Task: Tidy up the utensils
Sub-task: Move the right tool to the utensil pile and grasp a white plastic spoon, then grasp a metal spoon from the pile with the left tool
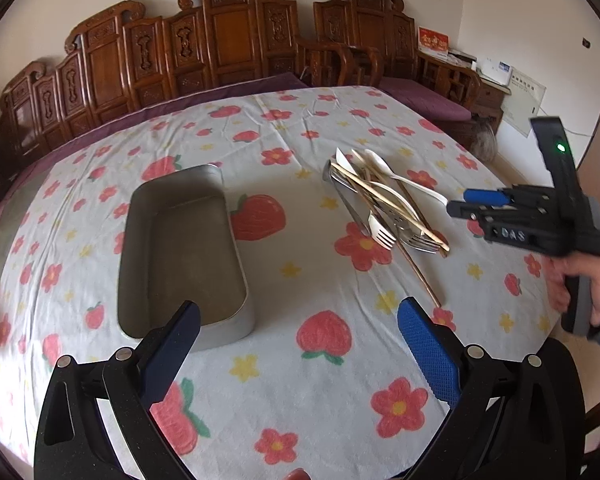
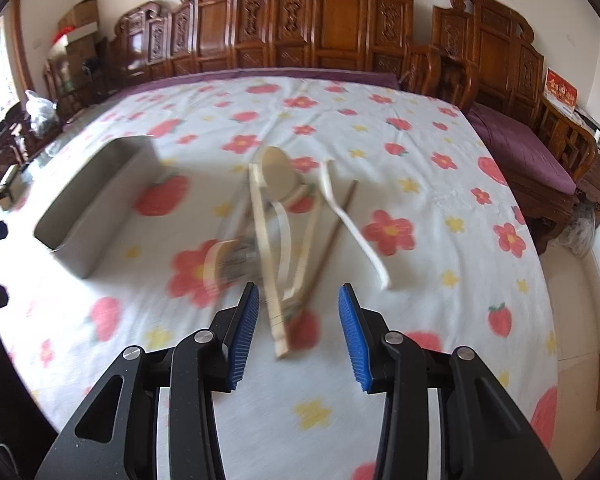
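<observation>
The right tool (image 2: pixel 296 332) has its jaws partly apart and holds nothing; a pale chopstick (image 2: pixel 269 268) lies between them on the flowered surface (image 2: pixel 440 184), untouched, its length running away from the tool. The pile of utensils (image 1: pixel 384 204) is just ahead of this tool, so the right hand is the nearer one. The left tool (image 1: pixel 298 352) stands wide apart, empty, near the metal tray (image 1: pixel 182 248), which lies left of the pile.
</observation>
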Demonstrator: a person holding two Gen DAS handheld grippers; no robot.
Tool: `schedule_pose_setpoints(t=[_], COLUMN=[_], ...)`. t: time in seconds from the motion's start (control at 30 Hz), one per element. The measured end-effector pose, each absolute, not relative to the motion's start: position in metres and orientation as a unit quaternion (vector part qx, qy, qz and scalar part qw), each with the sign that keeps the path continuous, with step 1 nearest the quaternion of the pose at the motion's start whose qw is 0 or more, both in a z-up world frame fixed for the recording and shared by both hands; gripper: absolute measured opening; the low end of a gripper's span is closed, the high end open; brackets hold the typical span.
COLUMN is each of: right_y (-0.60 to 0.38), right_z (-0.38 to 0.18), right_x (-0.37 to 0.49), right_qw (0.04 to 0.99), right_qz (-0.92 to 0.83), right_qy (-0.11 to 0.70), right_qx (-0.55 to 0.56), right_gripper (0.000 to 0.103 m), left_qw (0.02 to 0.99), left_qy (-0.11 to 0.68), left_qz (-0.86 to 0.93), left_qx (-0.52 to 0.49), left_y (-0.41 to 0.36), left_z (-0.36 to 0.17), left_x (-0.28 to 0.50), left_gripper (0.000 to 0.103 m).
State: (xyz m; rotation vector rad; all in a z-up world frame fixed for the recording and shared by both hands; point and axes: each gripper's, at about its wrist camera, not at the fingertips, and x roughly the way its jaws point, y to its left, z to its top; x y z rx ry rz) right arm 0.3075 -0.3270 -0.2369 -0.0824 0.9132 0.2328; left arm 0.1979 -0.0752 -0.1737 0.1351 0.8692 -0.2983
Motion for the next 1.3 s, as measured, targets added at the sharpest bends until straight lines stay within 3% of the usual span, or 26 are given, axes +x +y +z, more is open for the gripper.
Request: schedule_pose_setpoints(t=[0.43, 0.6, 0.73, 0.93, 1.2, 1.3], right_y=[-0.346, -0.334, -0.318, -0.328, -0.349, -0.353], right_z=[-0.277, -0.28, -0.286, -0.282, -0.258, -0.253], right_x=[0.402, 0.416, 0.426, 0.419, 0.373, 0.355], right_qw=[0.861, 0.854, 0.841, 0.846, 0.864, 0.868], right_qz=[0.104, 0.124, 0.131, 0.14, 0.128, 0.118], right_qy=[0.497, 0.501, 0.516, 0.511, 0.487, 0.482], right_qx=[-0.041, -0.06, -0.098, -0.058, -0.003, 0.0], right_gripper=[0.044, 0.039, 0.028, 0.005, 0.004, 0.004], left_qw=[0.872, 0.869, 0.867, 0.863, 0.857, 0.854], left_qy=[0.458, 0.464, 0.466, 0.472, 0.483, 0.488], left_qz=[-0.163, -0.159, -0.159, -0.162, -0.168, -0.169], left_qx=[0.061, 0.065, 0.077, 0.081, 0.069, 0.066], left_y=[-0.099, -0.103, -0.112, -0.124, -0.139, -0.146], left_z=[-0.193, -0.194, -0.197, -0.202, -0.216, -0.22], left_x=[0.246, 0.255, 0.262, 0.273, 0.297, 0.309], left_gripper=[0.095, 0.095, 0.095, 0.095, 0.094, 0.082])
